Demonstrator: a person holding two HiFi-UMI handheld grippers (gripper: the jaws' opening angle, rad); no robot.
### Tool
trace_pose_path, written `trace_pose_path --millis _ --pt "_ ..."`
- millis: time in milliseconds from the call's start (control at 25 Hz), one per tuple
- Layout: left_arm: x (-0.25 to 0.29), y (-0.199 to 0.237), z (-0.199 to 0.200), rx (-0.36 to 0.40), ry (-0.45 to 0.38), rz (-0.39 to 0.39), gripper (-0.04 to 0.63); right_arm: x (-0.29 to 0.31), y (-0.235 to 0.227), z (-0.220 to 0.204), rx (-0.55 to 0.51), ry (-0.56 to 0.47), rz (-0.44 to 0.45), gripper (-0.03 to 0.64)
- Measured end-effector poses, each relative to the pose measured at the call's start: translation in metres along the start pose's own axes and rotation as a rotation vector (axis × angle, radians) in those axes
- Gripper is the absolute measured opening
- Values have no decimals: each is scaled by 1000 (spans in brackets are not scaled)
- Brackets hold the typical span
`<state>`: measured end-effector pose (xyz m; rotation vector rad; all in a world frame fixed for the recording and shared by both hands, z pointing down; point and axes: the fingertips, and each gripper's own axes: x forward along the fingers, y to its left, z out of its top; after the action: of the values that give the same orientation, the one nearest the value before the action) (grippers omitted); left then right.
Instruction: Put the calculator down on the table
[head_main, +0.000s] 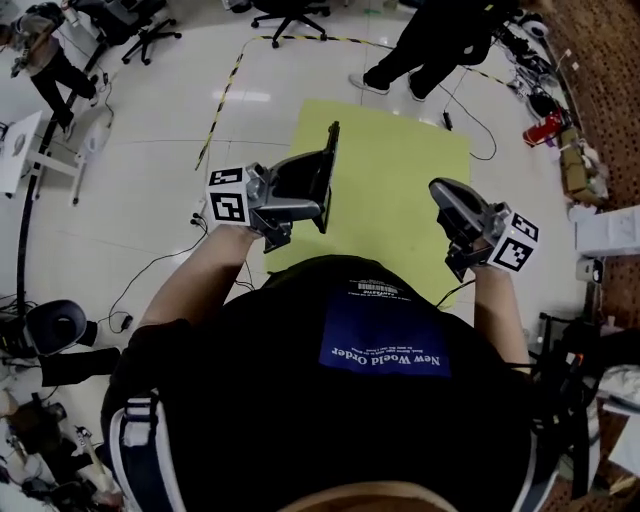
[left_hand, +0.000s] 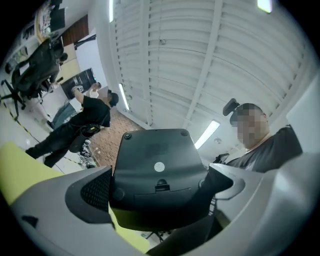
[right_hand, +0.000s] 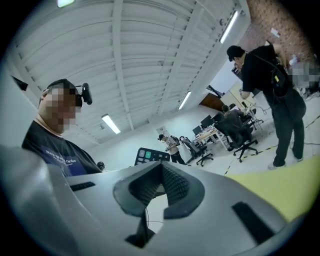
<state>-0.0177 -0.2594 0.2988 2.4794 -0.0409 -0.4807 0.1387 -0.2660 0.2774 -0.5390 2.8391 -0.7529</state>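
black plastic calculator (head_main: 322, 178) clamped in the left gripper (head_main: 300, 192), standing near upright on edge, up in the air above the yellow-green table top (head_main: 400, 170). touches the table nowhere.

left gripper view: underside of the casing (left_hand: 157, 170) toward the lens, with battery hatch, round pale sticker and rubber feet at the far corners. jaws pressed on its two long sides near the lower end. gripped by the edges, probably to allow laying the flat back down without trapping a jaw beneath. held high and upright, more a carrying pose than a placing one.

right gripper (head_main: 452, 205) off to the right, well apart from the calculator. jaws brought together at the tips, nothing between them. takes no share in the hold; likely kept aside to leave the landing patch free. from its own view, keypad face of the calculator (right_hand: 152, 155) small and distant, green key showing.

judgement: task barely begun, set-down not yet made. next move calls for tipping the calculator from upright to flat, then lowering onto bare table before opening the jaws. risks: a slip while tilting, given the hold on one end only, or a release too high, landing on an edge.

standing person in dark clothes (head_main: 430, 45) beyond the far edge of the table, clear of the work.
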Motion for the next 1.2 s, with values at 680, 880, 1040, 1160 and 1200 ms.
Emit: trace_pose_path --millis 680,880,1040,1160,1200 --pt "-86 218 -132 331 818 262 589 30 -113 -156 236 174 8 -14" --pt "-80 264 -197 491 1154 254 589 21 -115 -192 269 169 10 -14" --pt "-106 273 -242 563 1355 227 589 26 -91 -229 288 185 48 -14" --pt "-110 275 -249 601 1412 208 589 23 -90 -228 297 175 57 -14" --pt "-110 276 -248 610 1423 212 589 23 -91 -226 298 168 57 -14"
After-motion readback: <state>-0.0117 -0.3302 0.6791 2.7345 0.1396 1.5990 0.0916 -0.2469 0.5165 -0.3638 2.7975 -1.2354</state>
